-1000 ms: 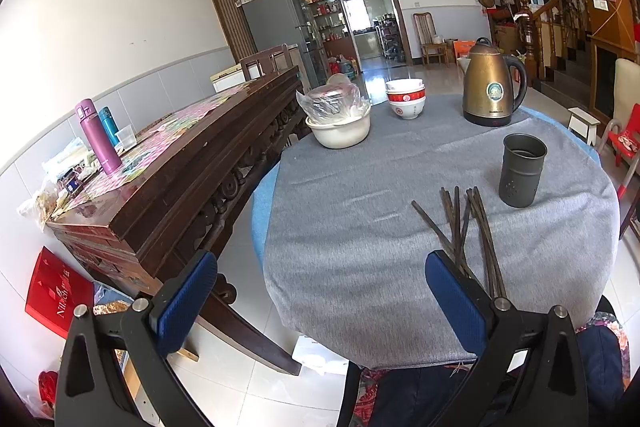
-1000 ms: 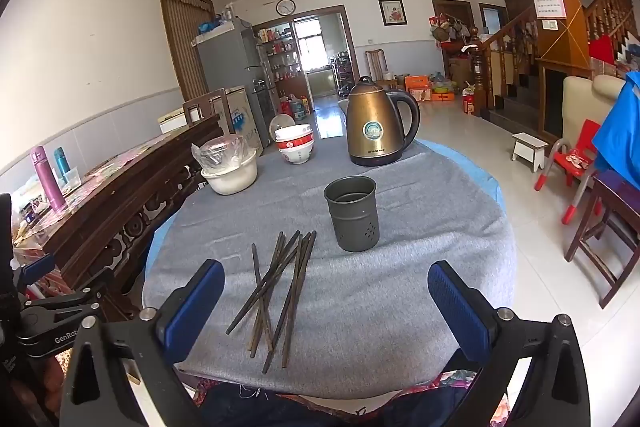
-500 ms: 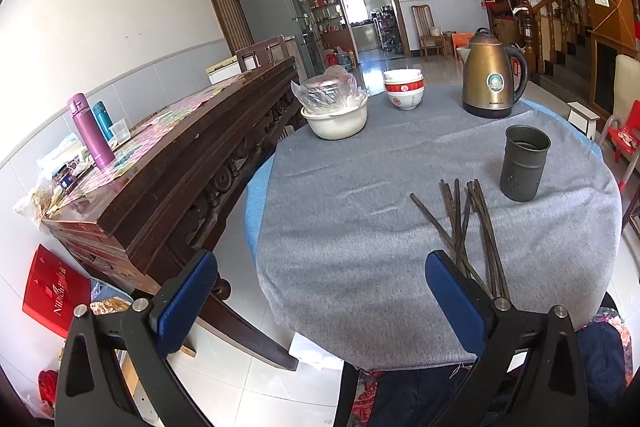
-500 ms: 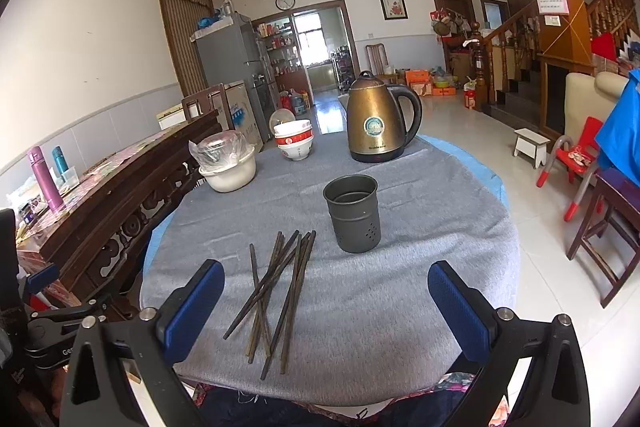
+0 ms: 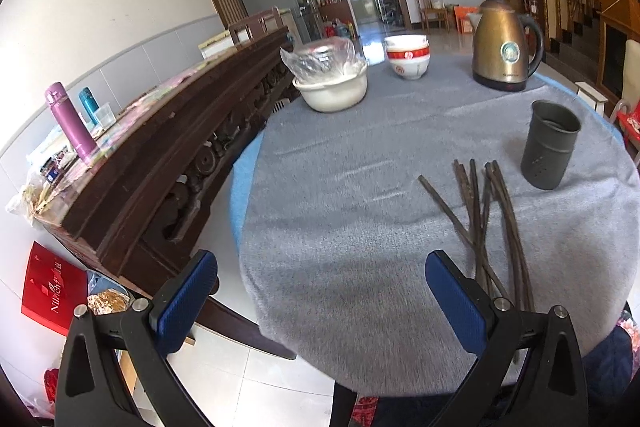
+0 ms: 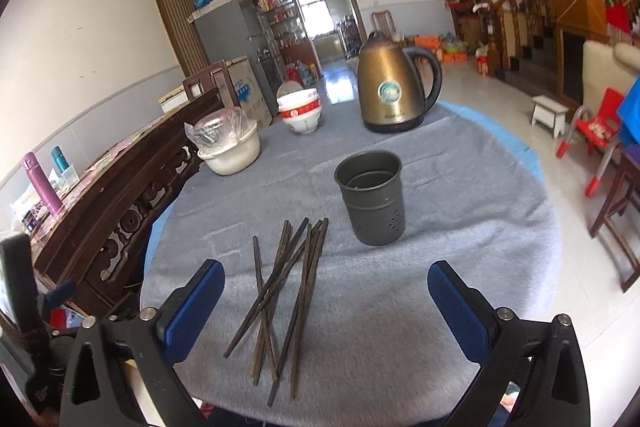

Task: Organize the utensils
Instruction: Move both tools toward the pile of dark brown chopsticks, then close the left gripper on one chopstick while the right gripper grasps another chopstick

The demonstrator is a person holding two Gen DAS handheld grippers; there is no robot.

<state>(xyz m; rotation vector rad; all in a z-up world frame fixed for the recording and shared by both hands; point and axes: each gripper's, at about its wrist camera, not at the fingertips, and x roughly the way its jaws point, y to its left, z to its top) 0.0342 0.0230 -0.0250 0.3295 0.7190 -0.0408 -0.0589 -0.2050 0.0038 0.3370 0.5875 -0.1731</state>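
Several dark wooden chopsticks lie in a loose pile on the grey cloth of the round table; they also show in the left wrist view. A dark grey perforated metal utensil holder stands upright and empty just behind and right of them, also seen in the left wrist view. My right gripper is open and empty above the table's near edge, over the chopsticks' near ends. My left gripper is open and empty at the table's near left edge, left of the chopsticks.
A bronze electric kettle, stacked red-and-white bowls and a cream bowl with a plastic bag stand at the far side. A long dark wooden sideboard runs along the left. Red chairs stand to the right.
Both grippers have moved forward and lower toward the table; the chopsticks and holder look larger and closer. Both stay open. Nothing on the table has moved.
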